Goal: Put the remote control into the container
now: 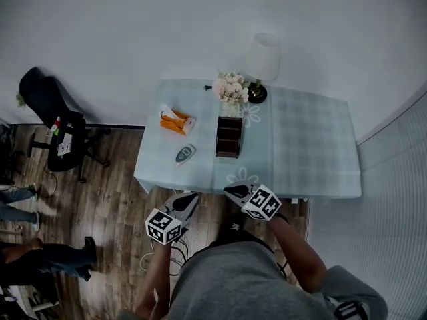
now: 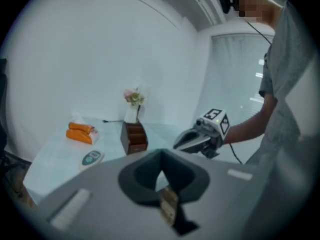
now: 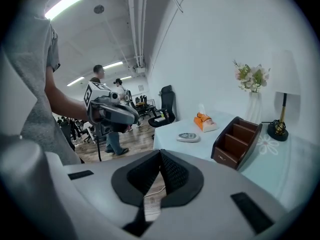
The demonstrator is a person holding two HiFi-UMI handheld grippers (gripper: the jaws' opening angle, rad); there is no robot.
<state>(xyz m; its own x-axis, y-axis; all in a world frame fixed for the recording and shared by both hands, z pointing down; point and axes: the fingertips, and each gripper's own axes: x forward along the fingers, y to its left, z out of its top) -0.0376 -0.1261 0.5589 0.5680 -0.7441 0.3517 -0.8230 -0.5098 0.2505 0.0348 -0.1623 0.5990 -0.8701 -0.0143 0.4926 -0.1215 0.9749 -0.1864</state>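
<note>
Head view: the remote control point(image 1: 185, 154) is seen on the table point(image 1: 307, 145), just left of the container point(image 1: 228, 137), ungrasped; the approach is judged pending. Left gripper view: the left gripper point(image 2: 161, 166) is held pressed together, empty. Right gripper view: the right gripper point(image 3: 161, 159) likewise. Jaws must be spread, then lowered over the remote control.

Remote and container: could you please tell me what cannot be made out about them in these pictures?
- Remote: its buttons and print are too small in the head view and blurred in the left gripper view.
- Container: the compartment floors are too dark in the head view, and the dividers partly hide them in the right gripper view.
</note>
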